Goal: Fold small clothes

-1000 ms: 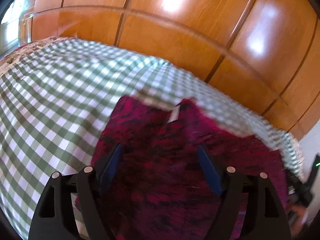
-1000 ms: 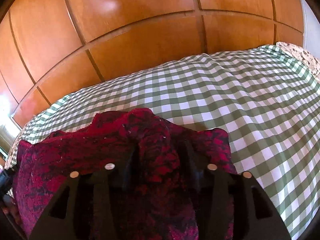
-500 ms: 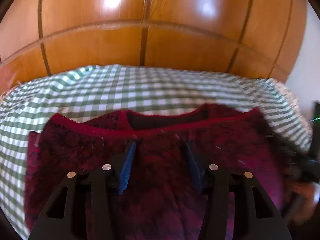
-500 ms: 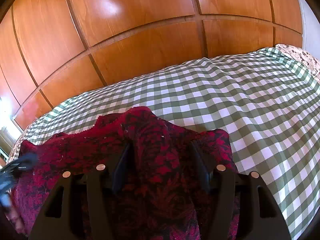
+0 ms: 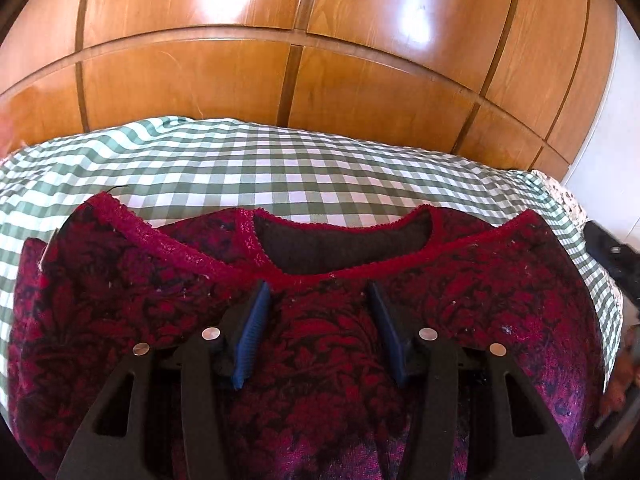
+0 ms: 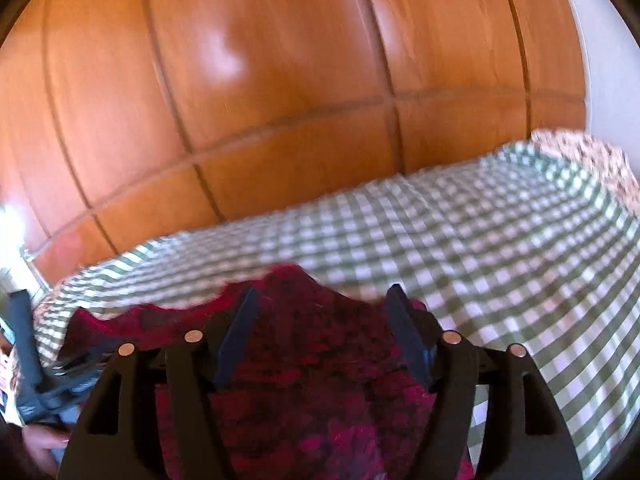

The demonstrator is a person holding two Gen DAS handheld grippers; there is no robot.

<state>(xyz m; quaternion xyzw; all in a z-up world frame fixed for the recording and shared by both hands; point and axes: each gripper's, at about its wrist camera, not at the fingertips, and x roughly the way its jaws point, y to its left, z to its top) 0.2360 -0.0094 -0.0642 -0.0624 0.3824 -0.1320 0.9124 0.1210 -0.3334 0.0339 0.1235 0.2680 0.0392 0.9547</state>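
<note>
One red-and-black patterned knit top (image 5: 340,344) lay flat on the green-checked bed (image 5: 280,160). Two hand-held grippers, left (image 5: 316,300) and right (image 6: 320,300), hovered spread above it, gripping nothing.

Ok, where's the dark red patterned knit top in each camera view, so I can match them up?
Left wrist view: the dark red patterned knit top fills the lower half, neckline upward.
Right wrist view: it sits bottom centre, blurred.
Shared landmark: the green-and-white checked cloth under it, with the glossy wooden panelling behind.
</note>
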